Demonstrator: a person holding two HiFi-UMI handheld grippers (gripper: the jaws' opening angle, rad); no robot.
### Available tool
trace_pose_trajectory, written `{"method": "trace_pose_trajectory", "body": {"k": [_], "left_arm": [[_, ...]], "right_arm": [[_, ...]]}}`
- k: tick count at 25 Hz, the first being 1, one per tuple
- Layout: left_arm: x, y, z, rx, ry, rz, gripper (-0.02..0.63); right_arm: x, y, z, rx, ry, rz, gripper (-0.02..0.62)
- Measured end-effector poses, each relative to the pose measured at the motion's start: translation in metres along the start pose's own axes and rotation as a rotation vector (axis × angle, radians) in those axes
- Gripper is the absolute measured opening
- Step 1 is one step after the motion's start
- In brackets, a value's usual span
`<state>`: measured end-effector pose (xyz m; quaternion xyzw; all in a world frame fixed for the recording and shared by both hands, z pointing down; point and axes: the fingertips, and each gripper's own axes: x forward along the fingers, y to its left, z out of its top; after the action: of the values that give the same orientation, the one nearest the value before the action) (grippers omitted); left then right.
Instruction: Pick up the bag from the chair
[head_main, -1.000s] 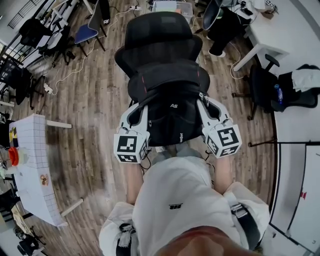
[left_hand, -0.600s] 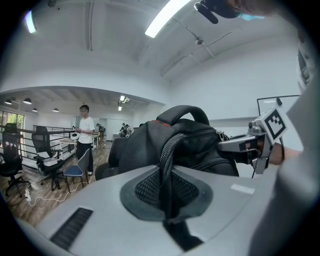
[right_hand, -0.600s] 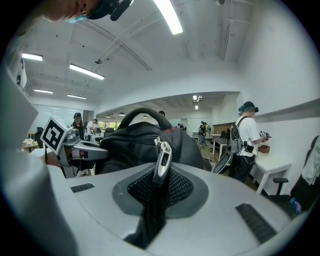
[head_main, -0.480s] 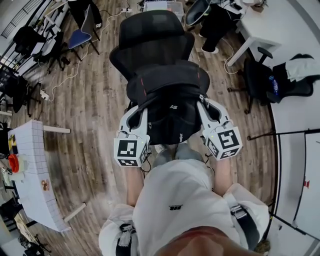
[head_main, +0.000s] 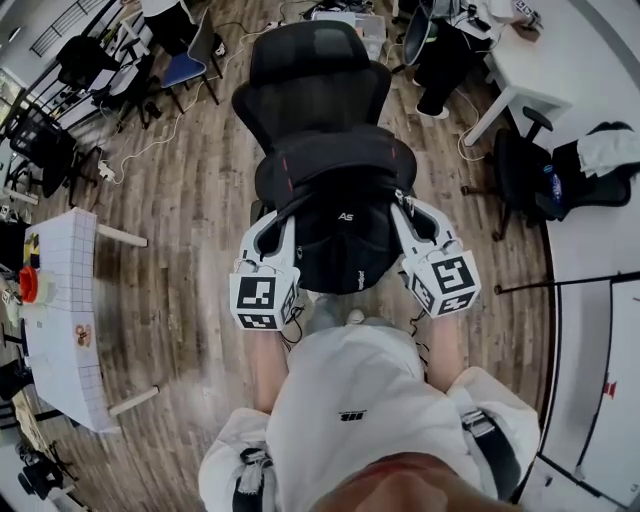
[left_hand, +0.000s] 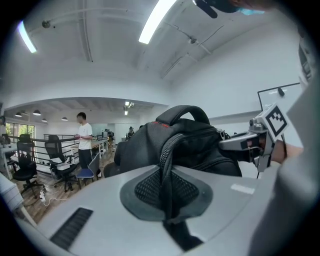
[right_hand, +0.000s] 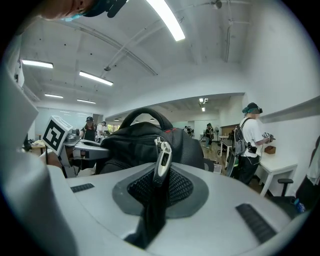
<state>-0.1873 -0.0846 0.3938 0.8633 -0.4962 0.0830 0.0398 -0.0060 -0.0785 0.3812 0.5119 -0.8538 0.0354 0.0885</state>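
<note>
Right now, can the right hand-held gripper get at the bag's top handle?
Probably not as it stands. The right hand-held gripper is shut on a strap of the bag. The top handle arches uncovered above the bag, so the way looks free once the gripper lets go.

A wood-plank floor (head_main: 200, 250) runs through an open office, with loose white cables (head_main: 140, 150) trailing across it. A white grid-topped table (head_main: 65, 330) stands at the left and a white desk (head_main: 520, 70) at the upper right (a black office chair (head_main: 525, 175) sits near it). Long strip lights (left_hand: 155, 22) cross the pale ceiling (left_hand: 100, 50).
</note>
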Motion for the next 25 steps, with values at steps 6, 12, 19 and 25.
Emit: {"method": "trace_pose_trajectory", "body": {"k": [6,12,19,25], "left_arm": [[-0.039,-0.027,-0.015,-0.034,0.009,0.031,0.025],[-0.064,-0.049,-0.025,-0.047,0.025,0.032,0.025],[-0.067,-0.061,-0.031,-0.051,0.040,0.023,0.025],[-0.055,-0.059,-0.029,-0.047,0.037,0.021,0.025]], "right_arm": [[-0.037,0.019,-0.011,-0.019,0.014,0.041,0.028],[-0.067,0.030,-0.022,-0.018,0.034,0.049,0.028],[-0.077,0.027,-0.031,-0.007,0.048,0.045,0.027],[-0.071,0.018,-0.030,-0.010,0.043,0.041,0.028]]}}
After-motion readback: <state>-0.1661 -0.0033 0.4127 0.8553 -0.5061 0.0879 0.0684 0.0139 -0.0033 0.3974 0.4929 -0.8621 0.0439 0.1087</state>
